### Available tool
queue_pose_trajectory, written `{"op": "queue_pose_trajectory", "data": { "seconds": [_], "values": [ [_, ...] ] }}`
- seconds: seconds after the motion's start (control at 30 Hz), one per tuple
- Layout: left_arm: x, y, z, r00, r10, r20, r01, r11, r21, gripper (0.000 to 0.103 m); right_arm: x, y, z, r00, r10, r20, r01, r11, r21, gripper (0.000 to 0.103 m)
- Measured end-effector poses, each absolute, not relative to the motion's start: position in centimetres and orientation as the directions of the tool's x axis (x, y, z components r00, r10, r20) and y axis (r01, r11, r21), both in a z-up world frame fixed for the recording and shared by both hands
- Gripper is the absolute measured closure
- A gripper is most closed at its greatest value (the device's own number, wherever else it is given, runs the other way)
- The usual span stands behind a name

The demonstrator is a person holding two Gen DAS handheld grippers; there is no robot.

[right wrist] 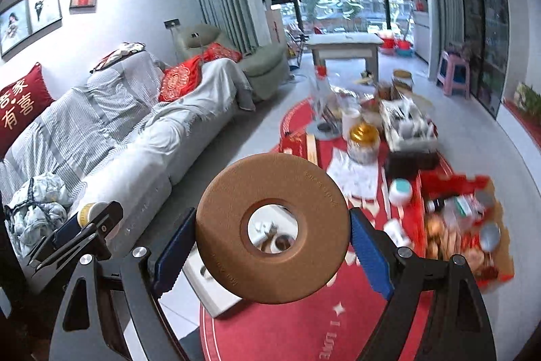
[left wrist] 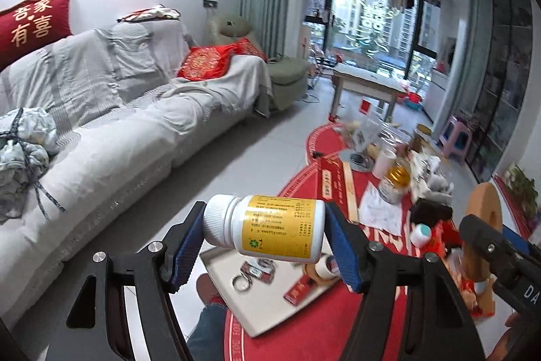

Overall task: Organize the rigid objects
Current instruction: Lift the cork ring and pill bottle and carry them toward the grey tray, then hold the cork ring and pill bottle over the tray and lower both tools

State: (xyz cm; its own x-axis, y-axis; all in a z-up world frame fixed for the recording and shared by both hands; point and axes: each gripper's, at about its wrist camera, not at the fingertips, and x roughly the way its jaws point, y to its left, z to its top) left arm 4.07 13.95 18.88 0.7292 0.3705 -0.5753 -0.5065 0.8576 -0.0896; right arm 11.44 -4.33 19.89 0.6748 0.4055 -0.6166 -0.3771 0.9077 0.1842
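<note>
The right gripper (right wrist: 272,239) is clamping a tan ring (right wrist: 270,227) by its rim (hole facing the camera). It is hanging above the red rug (right wrist: 287,334), with the left gripper (right wrist: 79,234) showing at the left edge.

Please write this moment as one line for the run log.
left gripper: shut on white pill bottle, held sideways | right gripper: shut on brown ring | both above red mat | tray: small items

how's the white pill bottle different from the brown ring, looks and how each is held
The pill bottle is a closed white cylinder with a yellow label; the brown ring is a flat disc with a hole through it. The bottle lies sideways, cap and base against the left gripper pads; the ring stands on edge, gripped across its rim by the right gripper. Both are rigid and held above the red rug.
</note>
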Motion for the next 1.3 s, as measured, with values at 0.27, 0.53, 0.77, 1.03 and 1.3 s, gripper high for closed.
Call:
{"op": "queue_pose_trajectory", "data": {
  "seconds": [0.27, 0.53, 0.77, 1.03, 1.3],
  "values": [
    [7.3, 16.4, 12.2, 0.618, 0.395, -0.679, -0.559, 0.829, -0.027, 0.031, 14.4, -1.3, 15.9, 0.624, 0.381, -0.682, -0.393, 0.908, 0.148, 0.015],
    [10.4, 18.0, 2.5, 0.448, 0.365, -0.816, -0.592, 0.805, 0.035, 0.031, 17.8, 1.2, 8.3, 0.502, 0.319, -0.804, -0.377, 0.917, 0.129, 0.015],
    [11.7, 19.3, -1.0, 0.374, 0.353, -0.858, -0.608, 0.792, 0.061, 0.031, 20.5, 3.9, 3.4, 0.419, 0.277, -0.865, -0.383, 0.917, 0.108, 0.015],
    [13.4, 21.0, -3.9, 0.319, 0.331, -0.888, -0.614, 0.786, 0.072, 0.031, 22.7, 6.9, 0.0, 0.368, 0.245, -0.897, -0.409, 0.909, 0.080, 0.015],
    [14.2, 21.6, -5.4, 0.296, 0.315, -0.902, -0.614, 0.786, 0.073, 0.031, 23.9, 8.5, -2.8, 0.323, 0.220, -0.921, -0.417, 0.906, 0.070, 0.015]
  ]
}}
